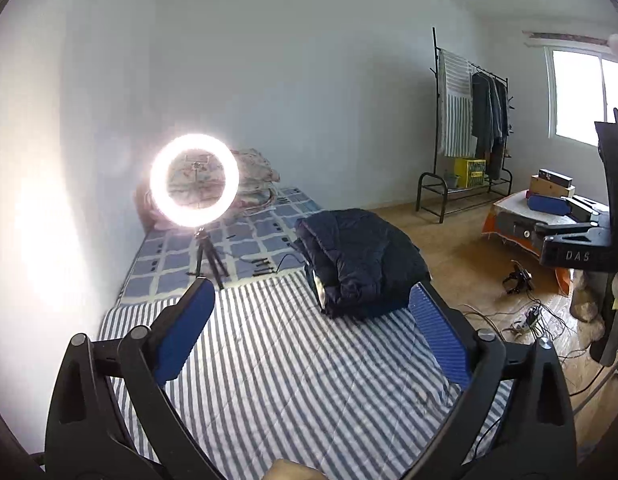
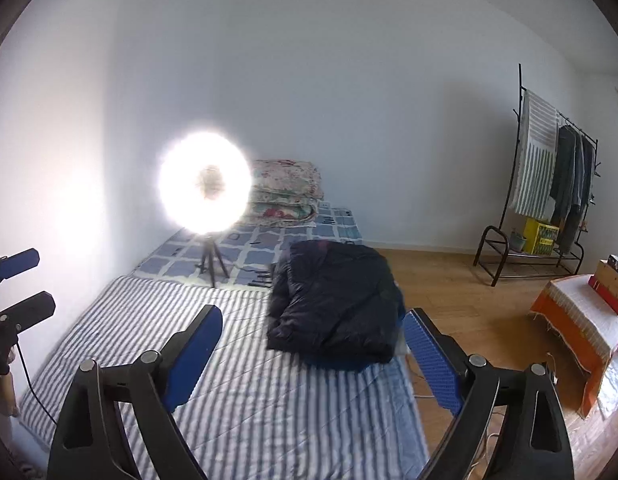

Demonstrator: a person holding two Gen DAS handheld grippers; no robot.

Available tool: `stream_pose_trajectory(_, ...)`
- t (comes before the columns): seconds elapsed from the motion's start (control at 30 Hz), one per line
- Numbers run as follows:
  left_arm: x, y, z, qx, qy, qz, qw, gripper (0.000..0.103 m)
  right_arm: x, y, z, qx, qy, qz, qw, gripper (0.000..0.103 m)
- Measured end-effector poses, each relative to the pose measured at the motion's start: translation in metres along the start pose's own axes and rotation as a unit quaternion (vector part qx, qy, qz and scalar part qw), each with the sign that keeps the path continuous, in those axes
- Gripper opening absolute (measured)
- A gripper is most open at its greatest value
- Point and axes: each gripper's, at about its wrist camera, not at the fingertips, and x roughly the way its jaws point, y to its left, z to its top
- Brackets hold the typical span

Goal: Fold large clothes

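the dark navy puffer jacket (image 1: pixel 359 262) sits folded into a thick bundle on the striped mattress (image 1: pixel 277 360), at its far right part, close to the edge where the wooden floor (image 1: pixel 461 256) begins. the left gripper (image 1: pixel 311 304) hangs above the mattress with its blue-padded fingers (image 1: pixel 185 332) spread wide and nothing between them — the jacket lies ahead of them, apart from both, with its near corner showing just beyond the right-hand finger's tip. no contact can be seen.

in the right wrist view the same jacket (image 2: pixel 337 300) is a little blurred; the right gripper (image 2: pixel 313 324) is likewise splayed and empty, and the bundle's near edge falls between and just past the two fingertips (image 2: pixel 197 340), nearer to the right-hand one (whether that pad touches the cloth cannot be told). the left gripper (image 2: pixel 23 284) also shows at the left edge of this view, fingers parted, well apart from the jacket.

beyond the mattress lies a blue checked sheet (image 1: pixel 229 240) with a lit ring light (image 1: pixel 194 180) on a small tripod, and a floral quilt (image 2: pixel 287 192) folded against the wall. a clothes rack (image 1: pixel 469 120) with hanging garments stands at the far right — a low table with an orange-edged cloth (image 2: pixel 577 320) is nearer.
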Motion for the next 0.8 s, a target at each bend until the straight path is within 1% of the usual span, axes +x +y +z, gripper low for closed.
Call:
stream_pose_trajectory(0.1, -0.021, 0.001, -0.016, 0.004, 0.005, 0.007, 1.0, 0.102, -0.015, 0.02, -0.018, 0.005, -0.003, 0.012, 1.0, 0.1)
stream_pose_trajectory(0.2, -0.035, 0.002, -0.033, 0.01, 0.012, 0.015, 0.9998, 0.103, -0.021, 0.037, -0.036, 0.006, -0.001, 0.019, 1.0, 0.1)
stream_pose_trajectory(0.3, -0.041, 0.005, -0.046, 0.004, 0.02, 0.019, 0.9996, 0.103, -0.024, 0.049, -0.055, 0.016, -0.001, 0.027, 1.0, 0.101)
stream_pose_trajectory(0.37, -0.044, 0.007, -0.056, -0.001, 0.023, 0.027, 0.9994, 0.103, -0.025, 0.055, -0.065, 0.018, -0.006, 0.024, 1.0, 0.102)
stream_pose_trajectory(0.43, -0.046, 0.007, -0.065, 0.002, 0.025, 0.038, 0.999, 0.103, -0.026, 0.06, -0.075, 0.019, -0.011, 0.016, 1.0, 0.103)
stream_pose_trajectory(0.53, -0.045, 0.009, -0.077, -0.001, 0.023, 0.048, 0.9986, 0.103, -0.022, 0.065, -0.089, 0.024, -0.008, 0.018, 1.0, 0.103)
stream_pose_trajectory(0.6, -0.04, 0.012, -0.084, -0.007, 0.031, 0.049, 0.9983, 0.103, -0.017, 0.065, -0.097, 0.029, -0.007, 0.018, 0.999, 0.103)
stream_pose_trajectory(0.7, -0.035, 0.015, -0.095, -0.012, 0.045, 0.051, 0.9976, 0.103, -0.012, 0.065, -0.108, 0.029, -0.013, 0.002, 0.999, 0.103)
stream_pose_trajectory(0.8, -0.03, 0.018, -0.106, -0.014, 0.052, 0.062, 0.9966, 0.103, -0.004, 0.063, -0.114, 0.03, -0.01, -0.004, 0.999, 0.103)
